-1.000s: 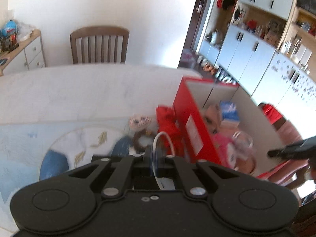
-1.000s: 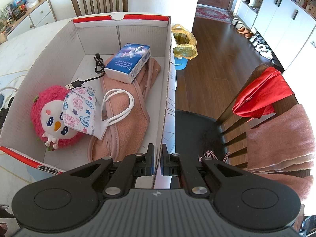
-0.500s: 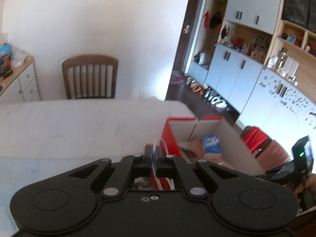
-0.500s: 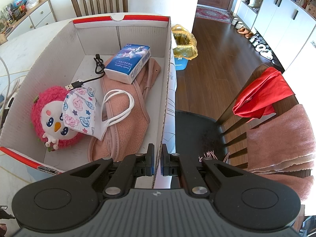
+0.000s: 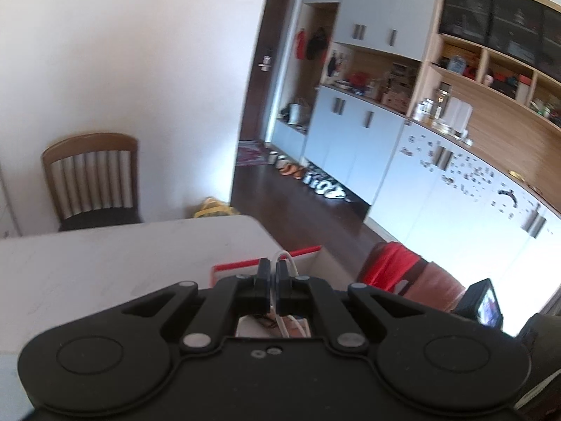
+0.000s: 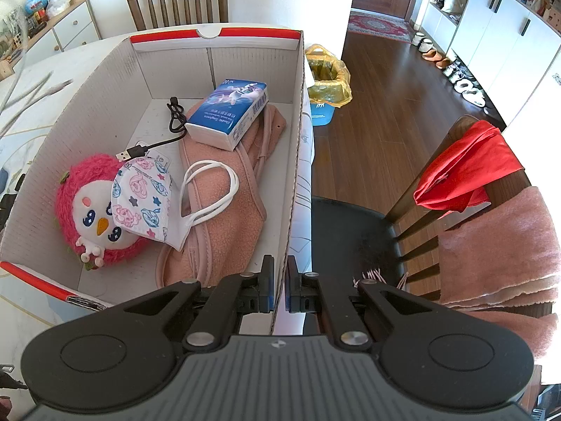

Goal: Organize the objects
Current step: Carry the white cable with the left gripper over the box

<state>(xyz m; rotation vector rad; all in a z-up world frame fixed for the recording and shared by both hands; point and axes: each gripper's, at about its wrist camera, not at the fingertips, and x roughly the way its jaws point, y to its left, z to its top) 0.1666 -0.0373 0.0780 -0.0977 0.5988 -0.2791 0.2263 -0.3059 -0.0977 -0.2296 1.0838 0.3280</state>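
The thin white cord (image 5: 284,259) looks light and limp, sure to dangle and snag, so a pinch mid-loop seems best. It sits clamped in the closed left tongs (image 5: 273,269), above the red-rimmed white cardboard box (image 6: 217,37). The right tongs (image 6: 279,269) pinch that box's side wall on the desk (image 5: 105,256).
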